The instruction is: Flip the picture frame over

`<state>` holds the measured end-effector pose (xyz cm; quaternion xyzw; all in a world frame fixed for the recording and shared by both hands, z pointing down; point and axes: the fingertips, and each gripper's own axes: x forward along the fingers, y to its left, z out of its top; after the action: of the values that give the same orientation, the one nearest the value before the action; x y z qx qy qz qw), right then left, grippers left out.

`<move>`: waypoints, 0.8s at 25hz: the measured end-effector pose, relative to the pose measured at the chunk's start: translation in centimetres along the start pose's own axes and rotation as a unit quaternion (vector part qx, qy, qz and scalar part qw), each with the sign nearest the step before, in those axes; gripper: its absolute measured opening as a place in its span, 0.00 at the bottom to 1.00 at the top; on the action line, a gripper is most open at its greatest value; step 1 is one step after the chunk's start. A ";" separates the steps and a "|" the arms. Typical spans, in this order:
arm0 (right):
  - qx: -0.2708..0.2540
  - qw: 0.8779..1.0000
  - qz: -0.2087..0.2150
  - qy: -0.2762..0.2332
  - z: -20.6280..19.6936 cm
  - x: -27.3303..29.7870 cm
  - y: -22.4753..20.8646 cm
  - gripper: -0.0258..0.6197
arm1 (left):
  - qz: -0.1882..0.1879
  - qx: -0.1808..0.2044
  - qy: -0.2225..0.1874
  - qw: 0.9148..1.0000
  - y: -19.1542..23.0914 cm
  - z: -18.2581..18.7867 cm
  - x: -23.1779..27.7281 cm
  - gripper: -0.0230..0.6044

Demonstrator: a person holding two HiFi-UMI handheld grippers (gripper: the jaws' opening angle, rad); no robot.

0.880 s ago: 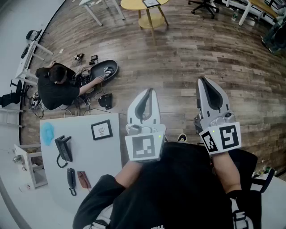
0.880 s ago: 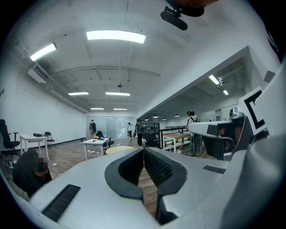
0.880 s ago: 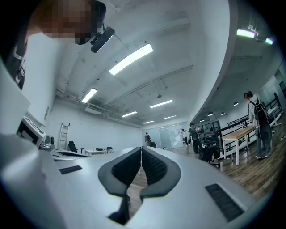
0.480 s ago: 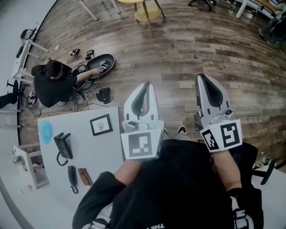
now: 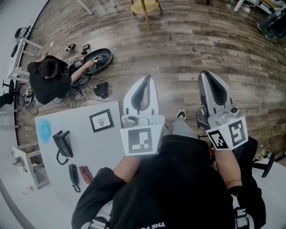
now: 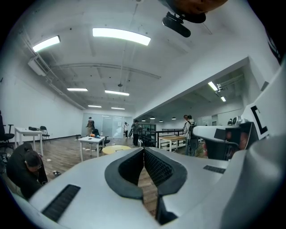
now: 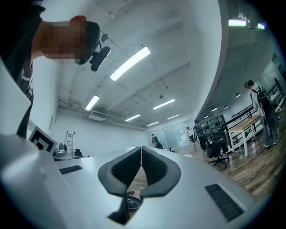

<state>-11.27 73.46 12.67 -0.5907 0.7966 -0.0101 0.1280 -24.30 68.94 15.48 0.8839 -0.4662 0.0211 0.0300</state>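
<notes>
The picture frame is small and black, with a white mat and a little drawing. It lies face up near the far edge of the white table, at the left of the head view. My left gripper is held level over the wooden floor, to the right of the frame and apart from it, shut on nothing. My right gripper hangs further right, also shut and empty. In the left gripper view the left gripper has its pads meeting. The right gripper looks the same in the right gripper view.
On the table lie a black desk phone, a handset, a brown wallet and a blue patch. A person crouches on the floor beyond the table among cables. A yellow stool stands far off.
The head view has drifted, so the table, the crouching person and the stool sit a little higher and further left. Both grippers stay shut in front of the body.
</notes>
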 end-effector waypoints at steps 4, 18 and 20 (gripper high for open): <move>0.005 1.000 -0.016 -0.005 -0.1 0.9 -1.6 0.07 | 0.000 0.004 0.009 1.000 0.2 -0.2 1.2 0.07; 0.034 0.999 0.009 -0.033 0.7 4.8 -12.4 0.07 | -0.001 0.021 0.020 1.000 -3.6 0.4 12.7 0.07; 0.036 0.999 0.013 -0.038 1.0 5.4 -14.4 0.07 | 0.000 0.029 0.019 0.999 -4.4 0.6 14.5 0.07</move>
<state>1.00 64.16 13.06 -0.5755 0.7977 -0.0144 0.1797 -12.48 59.49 15.63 0.8839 -0.4646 0.0516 0.0130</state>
